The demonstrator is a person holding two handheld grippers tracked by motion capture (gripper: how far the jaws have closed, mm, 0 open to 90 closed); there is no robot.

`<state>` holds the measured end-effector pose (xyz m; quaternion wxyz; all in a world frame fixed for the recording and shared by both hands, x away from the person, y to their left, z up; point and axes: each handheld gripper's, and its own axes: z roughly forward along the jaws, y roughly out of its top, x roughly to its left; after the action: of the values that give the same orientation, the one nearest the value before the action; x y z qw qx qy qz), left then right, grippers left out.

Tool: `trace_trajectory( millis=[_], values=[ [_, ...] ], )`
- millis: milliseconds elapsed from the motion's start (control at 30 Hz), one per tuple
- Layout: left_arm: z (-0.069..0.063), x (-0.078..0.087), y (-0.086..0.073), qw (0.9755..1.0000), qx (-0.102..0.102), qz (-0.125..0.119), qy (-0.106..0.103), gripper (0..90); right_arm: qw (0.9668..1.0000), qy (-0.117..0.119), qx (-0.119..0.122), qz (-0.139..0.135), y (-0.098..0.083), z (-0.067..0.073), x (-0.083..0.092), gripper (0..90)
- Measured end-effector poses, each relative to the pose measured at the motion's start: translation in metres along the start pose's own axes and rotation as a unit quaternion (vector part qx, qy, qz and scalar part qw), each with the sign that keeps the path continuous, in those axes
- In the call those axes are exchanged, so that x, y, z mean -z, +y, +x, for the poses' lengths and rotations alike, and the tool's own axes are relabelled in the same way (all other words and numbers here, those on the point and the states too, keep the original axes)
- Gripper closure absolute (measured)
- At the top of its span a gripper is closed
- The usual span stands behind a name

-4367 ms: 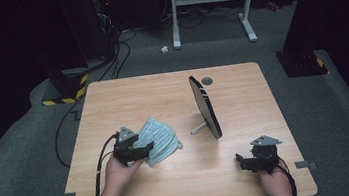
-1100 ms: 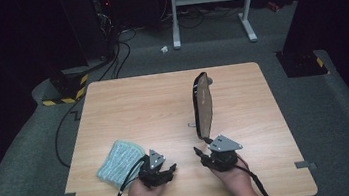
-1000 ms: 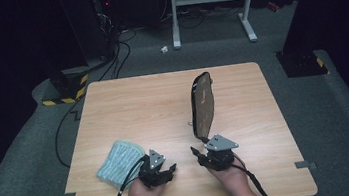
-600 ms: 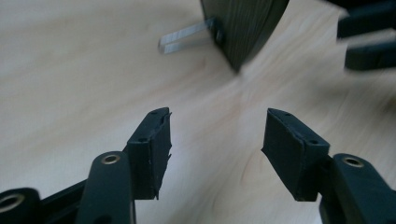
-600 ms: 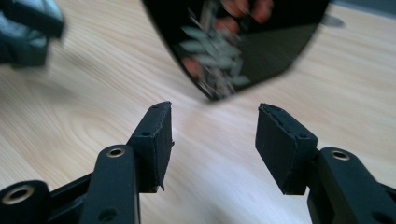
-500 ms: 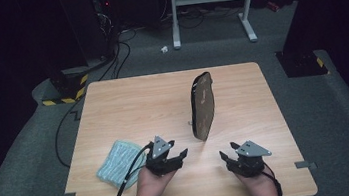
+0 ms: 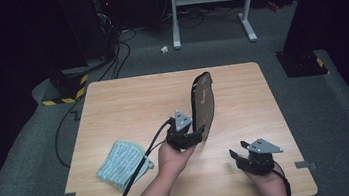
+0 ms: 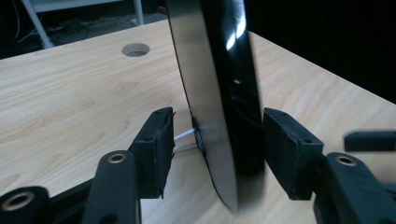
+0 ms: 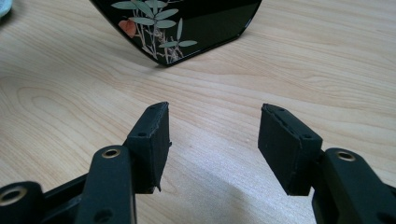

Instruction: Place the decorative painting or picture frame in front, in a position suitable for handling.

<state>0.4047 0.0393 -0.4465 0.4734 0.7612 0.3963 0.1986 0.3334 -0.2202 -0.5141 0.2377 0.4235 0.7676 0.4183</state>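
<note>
A: While the left gripper (image 8: 212,158) straddles the lower edge of the black lacquered plate (image 7: 202,105), which stands on edge near the middle of the table (image 7: 128,108), which step is this?

B: Taking hold. Its jaws have just been closing, yet gaps remain beside the plate; nothing is clamped.

A: And the right gripper (image 9: 212,149)?

B: Half open, empty, near the front edge. Next, probably: close gently, squarely.

No writing or numbers can be read anywhere (none legible).
</note>
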Motion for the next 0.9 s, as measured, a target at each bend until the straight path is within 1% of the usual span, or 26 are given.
trace_trajectory(
  millis=[33,100,200,267,300,333,367,400,433,467,500,600,667,700,733,767,800,867,900],
  values=[
    [0.0,-0.004,0.003,1.0,-0.002,0.002,0.005,50.5,1.0,0.001,-0.002,-0.001,0.0,0.0,0.001,43.3],
    [0.0,-0.007,0.005,1.0,-0.006,0.002,0.005,54.9,1.0,0.001,-0.002,-0.002,0.0,0.0,0.001,43.3],
    [-0.001,-0.008,0.006,0.9999,-0.01,0.004,0.009,61.3,1.0,0.002,-0.002,0.0,-0.001,0.0,0.0,43.3],
    [-0.002,-0.009,0.006,0.9999,-0.012,0.001,0.009,67.8,1.0,0.002,-0.002,0.0,-0.001,0.0,0.0,43.3],
    [-0.003,-0.008,0.006,0.9998,-0.015,-0.001,0.009,67.8,1.0,0.002,-0.003,0.001,-0.001,0.001,0.0,43.3],
    [-0.004,-0.008,0.006,0.9998,-0.015,-0.001,0.013,71.1,1.0,0.001,-0.003,0.001,-0.001,0.001,0.0,43.3],
    [-0.002,-0.007,0.007,0.9996,-0.011,-0.001,0.025,73.7,1.0,0.001,-0.004,0.001,-0.001,0.001,0.0,43.3],
    [-0.002,-0.007,0.007,0.9996,-0.011,-0.001,0.025,77.1,1.0,0.001,-0.004,0.001,-0.001,0.001,0.0,43.3],
    [0.005,-0.007,0.006,0.9999,0.011,-0.008,0.006,78.8,1.0,0.003,-0.007,0.0,-0.001,0.001,0.0,43.3],
    [0.005,-0.007,0.006,0.9999,0.011,-0.008,0.006,80.1,1.0,0.003,-0.007,0.0,-0.001,0.001,0.0,43.3],
    [0.005,-0.007,0.006,0.9999,0.008,-0.013,-0.001,80.5,0.9999,0.006,-0.011,-0.002,-0.001,0.001,0.001,43.3],
    [0.001,-0.007,0.005,0.9998,-0.008,-0.02,0.005,80.7,0.9999,0.007,-0.013,-0.005,0.0,0.001,0.002,43.3],
    [0.0,-0.007,0.005,0.9997,-0.008,-0.022,0.005,80.8,0.9999,0.006,-0.013,-0.005,0.0,0.001,0.002,43.3],
    [0.0,-0.006,0.006,0.9997,-0.003,-0.025,0.003,80.8,0.9999,0.006,-0.012,-0.004,0.0,0.001,0.002,43.2],
    [0.0,-0.006,0.006,0.9997,-0.003,-0.025,0.003,80.8,0.9999,0.006,-0.012,-0.004,0.0,0.001,0.002,43.2],
    [0.002,-0.004,0.008,0.9995,0.008,-0.029,-0.004,80.9,0.9999,0.006,-0.012,-0.004,-0.001,0.001,0.001,43.3],
    [0.002,-0.002,0.009,0.9994,0.013,-0.032,-0.005,80.9,0.9999,0.006,-0.013,-0.004,-0.001,0.001,0.001,43.1],
    [0.003,0.001,0.01,0.9992,0.014,-0.036,-0.008,80.9,0.9999,0.007,-0.014,-0.004,-0.001,0.0,0.001,42.9],
    [0.001,0.007,0.012,0.9987,0.012,-0.046,-0.018,80.9,0.9998,0.008,-0.018,-0.005,-0.001,-0.001,0.001,42.7]
  ],
)
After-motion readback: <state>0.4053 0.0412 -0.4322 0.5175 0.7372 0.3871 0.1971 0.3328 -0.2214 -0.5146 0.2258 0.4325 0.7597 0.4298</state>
